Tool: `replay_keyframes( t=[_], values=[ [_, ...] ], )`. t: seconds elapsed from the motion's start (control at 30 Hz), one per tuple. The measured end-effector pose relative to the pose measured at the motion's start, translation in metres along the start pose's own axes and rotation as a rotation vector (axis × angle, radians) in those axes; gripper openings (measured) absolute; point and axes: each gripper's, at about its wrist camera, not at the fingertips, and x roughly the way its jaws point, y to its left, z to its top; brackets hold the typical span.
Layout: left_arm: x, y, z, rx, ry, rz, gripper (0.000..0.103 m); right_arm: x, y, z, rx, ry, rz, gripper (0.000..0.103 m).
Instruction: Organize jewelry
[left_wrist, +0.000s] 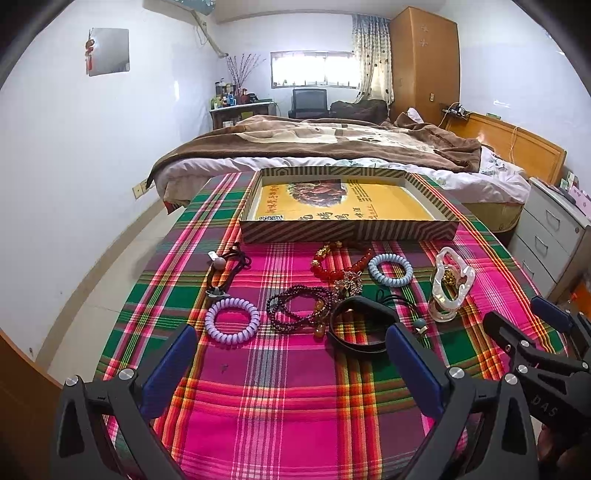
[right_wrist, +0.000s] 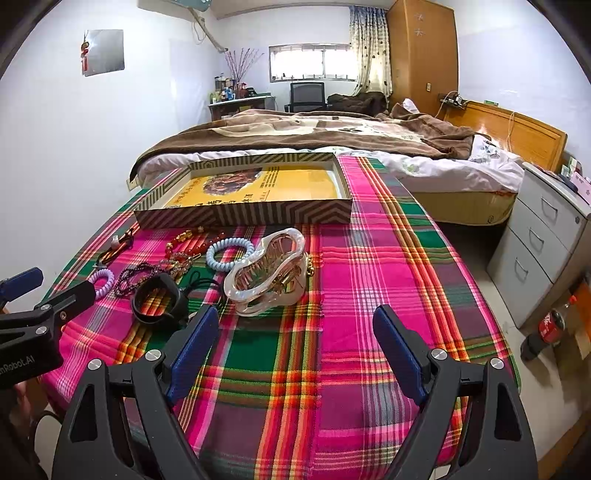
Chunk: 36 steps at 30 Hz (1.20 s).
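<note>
Jewelry lies scattered on a plaid cloth (left_wrist: 280, 398) in front of a striped tray (left_wrist: 347, 230), which holds only a yellow printed sheet. The left gripper (left_wrist: 288, 365) hovers wide open and empty near a black band (left_wrist: 360, 328) and purple beads (left_wrist: 299, 304). The right gripper (right_wrist: 295, 350), likewise wide and empty, faces a pearly hair claw (right_wrist: 267, 271).
</note>
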Motion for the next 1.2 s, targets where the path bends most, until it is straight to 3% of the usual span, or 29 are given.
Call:
replay_keyframes(
  t=[1.2],
  values=[
    [-0.0060,0.0003,0.0006,-0.006,-0.007,0.006,0.103,-0.0019,0.0013,-0.0016,-0.007,-0.005,0.003,0.086]
  ],
)
